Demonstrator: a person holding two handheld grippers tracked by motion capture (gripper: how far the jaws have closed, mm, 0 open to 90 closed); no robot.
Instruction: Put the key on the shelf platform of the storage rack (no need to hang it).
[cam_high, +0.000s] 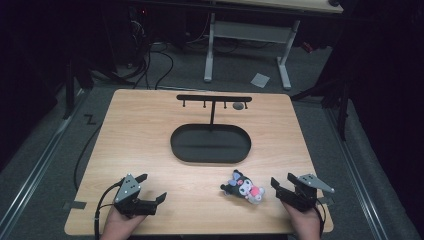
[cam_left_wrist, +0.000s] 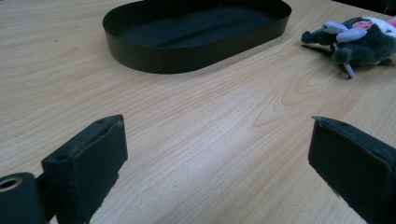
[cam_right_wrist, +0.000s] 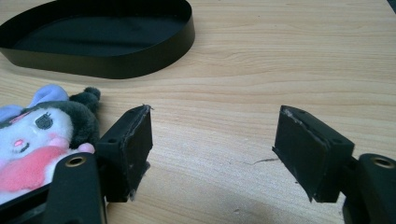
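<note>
Wood table in dark room holds black tray with hook stand, plush lying near front edge just beside right gripper, both it and left gripper spread, empty, so nothing looks started.

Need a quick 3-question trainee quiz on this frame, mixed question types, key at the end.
1. True or false: the plush toy lies inside the black oval tray.
2. Multiple choice: which tongs are nearer the toy? A) left tongs B) right tongs C) both equally near
3. Fill in: the tray's post carries a black crossbar with small ____ hanging under it.

Key
1. False: it lies on the wooden table, in front of the tray.
2. B: the toy sits just beside them.
3. Pegs. Both tongs stand open and hold nothing.
</note>
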